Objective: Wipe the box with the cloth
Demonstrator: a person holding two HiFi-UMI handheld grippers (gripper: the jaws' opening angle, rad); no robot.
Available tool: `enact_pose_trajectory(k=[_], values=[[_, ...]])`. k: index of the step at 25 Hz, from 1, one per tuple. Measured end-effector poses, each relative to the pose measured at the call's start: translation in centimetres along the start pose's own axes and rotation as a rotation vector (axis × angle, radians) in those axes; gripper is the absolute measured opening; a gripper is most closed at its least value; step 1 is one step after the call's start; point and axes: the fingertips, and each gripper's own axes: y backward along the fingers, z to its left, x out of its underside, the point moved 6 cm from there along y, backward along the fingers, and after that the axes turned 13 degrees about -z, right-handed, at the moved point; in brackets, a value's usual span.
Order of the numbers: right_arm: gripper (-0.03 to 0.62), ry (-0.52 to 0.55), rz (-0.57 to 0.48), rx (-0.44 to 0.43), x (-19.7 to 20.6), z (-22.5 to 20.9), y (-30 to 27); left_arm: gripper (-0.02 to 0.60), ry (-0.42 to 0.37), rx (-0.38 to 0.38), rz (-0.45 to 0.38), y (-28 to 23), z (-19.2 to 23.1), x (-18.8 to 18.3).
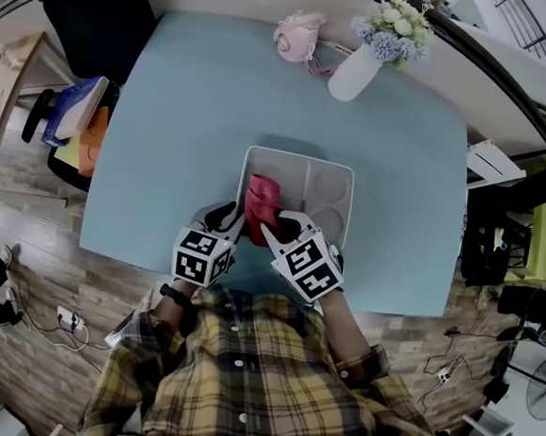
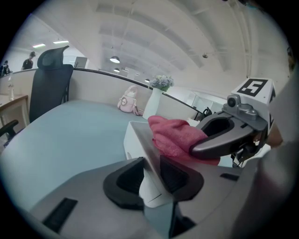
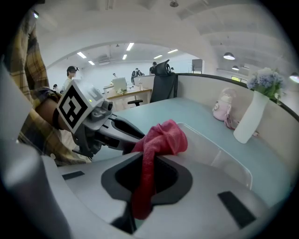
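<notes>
Left gripper (image 2: pixel 152 173) pinches the thin wall of a rectangular white plastic box (image 1: pixel 325 184) — right gripper (image 3: pixel 147 175) clamps a fuzzy red cloth (image 3: pixel 161 137).

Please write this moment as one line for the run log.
stage: wipe box | left claw: shut on box wall | right claw: shut on cloth | cloth: red, bunched at box rim beside left claw

Behind left tool (image 1: pixel 230 223), right tool (image 1: pixel 274 229): box (image 1: pixel 299 154) near wall, cloth (image 1: pixel 262 195) lower end.
</notes>
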Motion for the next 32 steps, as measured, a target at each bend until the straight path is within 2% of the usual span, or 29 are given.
enact_pose_trajectory(k=[4, 10, 17, 32], values=[[0.046, 0.004, 0.077, -0.002, 1.2, 0.5, -1.3, 0.109, -0.001, 0.006, -0.002, 0.2, 0.0, 0.0], [0.046, 0.042, 0.118, -0.037, 1.2, 0.3, -1.8, 0.109, 0.001, 0.009, -0.004, 0.1, 0.1, 0.1], [0.046, 0.088, 0.149, -0.025, 1.7, 0.3, -1.0, 0.109, -0.001, 0.01, -0.002, 0.1, 0.1, 0.0], [0.046, 0.085, 0.189, 0.075, 4.4, -2.2, 4.1, 0.109, 0.003, -0.009, -0.009, 0.1, 0.0, 0.0]])
